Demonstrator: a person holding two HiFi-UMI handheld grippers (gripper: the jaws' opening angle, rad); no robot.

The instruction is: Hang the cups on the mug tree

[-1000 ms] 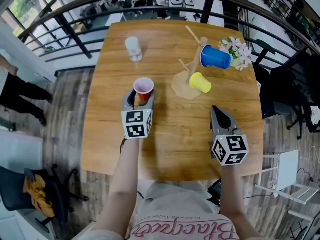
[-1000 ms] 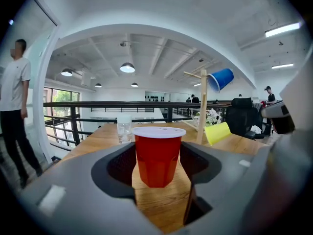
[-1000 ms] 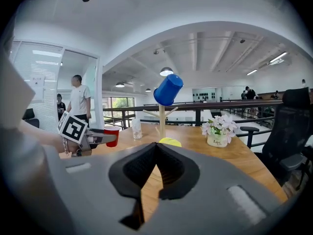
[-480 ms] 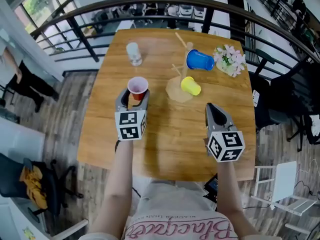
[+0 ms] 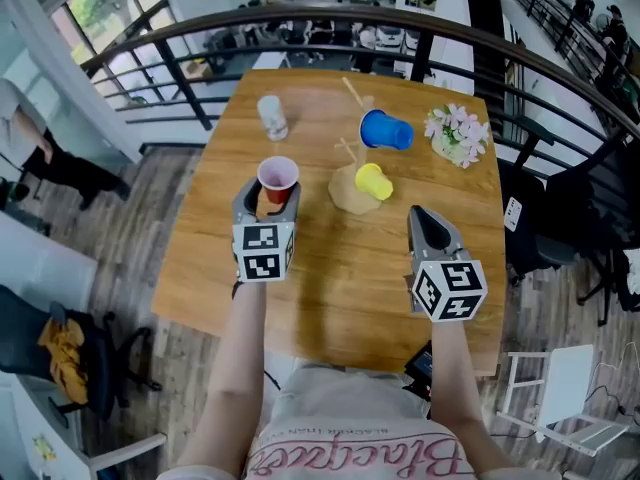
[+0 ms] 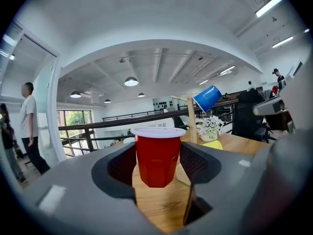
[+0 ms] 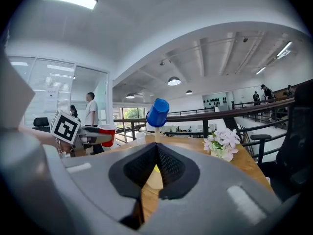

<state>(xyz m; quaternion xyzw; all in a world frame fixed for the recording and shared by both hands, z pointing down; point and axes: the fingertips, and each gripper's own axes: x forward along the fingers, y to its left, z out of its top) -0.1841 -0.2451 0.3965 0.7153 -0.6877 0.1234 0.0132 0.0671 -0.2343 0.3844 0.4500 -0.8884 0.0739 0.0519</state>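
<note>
Jaws of the left gripper (image 5: 272, 198) are clamped on the red cup (image 6: 157, 155), which sits upright between them and looks clear of the table (image 5: 350, 268). Ahead and to their right is the mug tree (image 5: 343, 197), with a blue cup (image 5: 383, 130) and a yellow cup (image 5: 374, 181) already on it. The right gripper (image 7: 155, 153) has its jaws pressed together, empty. Looks like the carry step; next I'd guess tipping the cup onto a free peg.

Open-plan office mezzanine — black railing (image 6: 118, 120), swivel chairs (image 6: 247, 116), glass partitions (image 7: 73, 97), pendant lamps (image 6: 131, 82)
</note>
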